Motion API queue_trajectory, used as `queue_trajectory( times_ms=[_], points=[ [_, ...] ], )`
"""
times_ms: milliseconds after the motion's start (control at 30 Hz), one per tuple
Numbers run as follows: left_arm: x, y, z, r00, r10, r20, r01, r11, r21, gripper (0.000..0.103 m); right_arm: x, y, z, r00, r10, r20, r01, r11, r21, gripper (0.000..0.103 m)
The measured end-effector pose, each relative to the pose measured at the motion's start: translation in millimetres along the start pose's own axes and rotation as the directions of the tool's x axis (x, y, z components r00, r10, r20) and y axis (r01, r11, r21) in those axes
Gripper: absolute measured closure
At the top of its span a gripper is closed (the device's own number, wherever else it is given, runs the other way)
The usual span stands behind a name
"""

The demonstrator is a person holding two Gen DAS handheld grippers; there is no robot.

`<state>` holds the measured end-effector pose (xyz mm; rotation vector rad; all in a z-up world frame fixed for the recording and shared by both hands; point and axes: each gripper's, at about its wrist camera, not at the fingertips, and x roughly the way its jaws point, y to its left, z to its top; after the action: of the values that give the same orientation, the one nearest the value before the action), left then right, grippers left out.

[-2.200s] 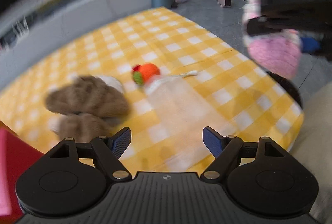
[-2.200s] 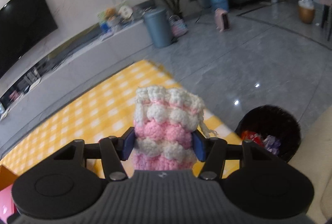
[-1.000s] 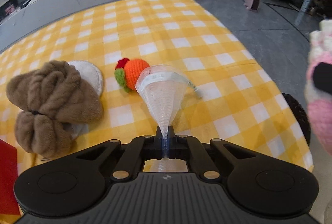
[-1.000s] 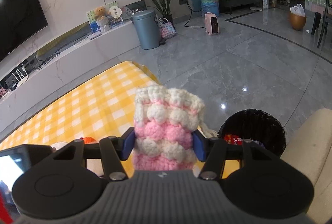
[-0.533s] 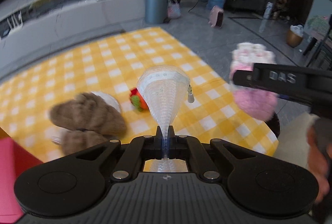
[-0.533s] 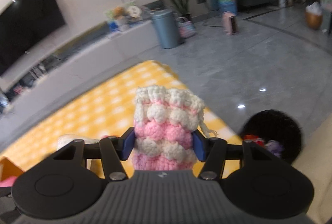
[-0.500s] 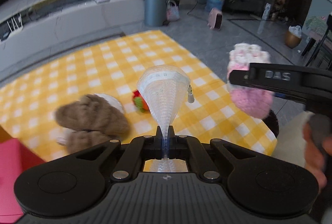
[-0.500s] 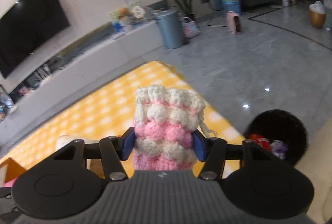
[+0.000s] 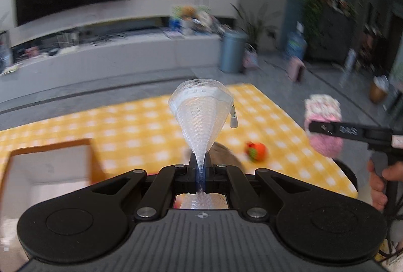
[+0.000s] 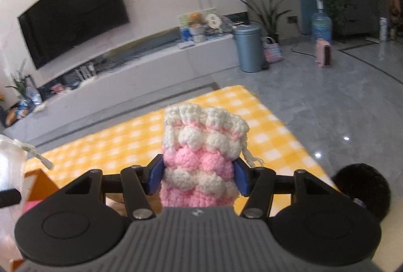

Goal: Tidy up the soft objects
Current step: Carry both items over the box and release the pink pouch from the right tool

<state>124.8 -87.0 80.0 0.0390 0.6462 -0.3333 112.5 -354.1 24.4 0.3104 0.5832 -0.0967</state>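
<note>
Two soft things were in hand at once: the left gripper (image 9: 201, 172) was clenched on the narrow gathered end of a translucent white mesh drawstring pouch (image 9: 200, 110), which fanned out above the fingers with its small toggle dangling, while the right gripper (image 10: 199, 177) was clamped on the waist of a pink-and-white crocheted bobble pouch (image 10: 201, 153), its blue pads (image 10: 155, 177) pressing in from both sides. Both were held in the air above the bench with the yellow-and-white checked cloth (image 9: 141, 128). Taking the open orange-walled cardboard box (image 9: 50, 166) as the landmark, the mesh pouch hung just to its right and slightly beyond its near corner, the crocheted pouch well to the right of it near the bench's far edge, and a small orange, red and green knitted fruit (image 9: 257, 151) lay on the cloth between the two. A brown plush shape was partly hidden behind the left gripper. The step looked like carrying both pouches to the box. To do it well, each should probably be brought squarely over the opening before letting go, one at a time, lowered inside the walls rather than dropped, since the light mesh may cling to the pads or drift.
</note>
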Motion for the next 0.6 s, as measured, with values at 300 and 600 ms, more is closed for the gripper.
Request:
queue_trajectory(
  times_ms=[300,600],
  points=[
    [-38,130,-17,0.976,0.192,0.099,-0.163,0.956,-0.245,0.101,-18,92,10,0.959,0.283,-0.007,-0.283,0.958,-0.047,0.046],
    [-41,218,-46,0.955,0.287,0.078,-0.241,0.901,-0.362,0.101,8,252,-25,0.862,0.460,-0.213,-0.499,0.842,-0.205,0.046]
  ],
)
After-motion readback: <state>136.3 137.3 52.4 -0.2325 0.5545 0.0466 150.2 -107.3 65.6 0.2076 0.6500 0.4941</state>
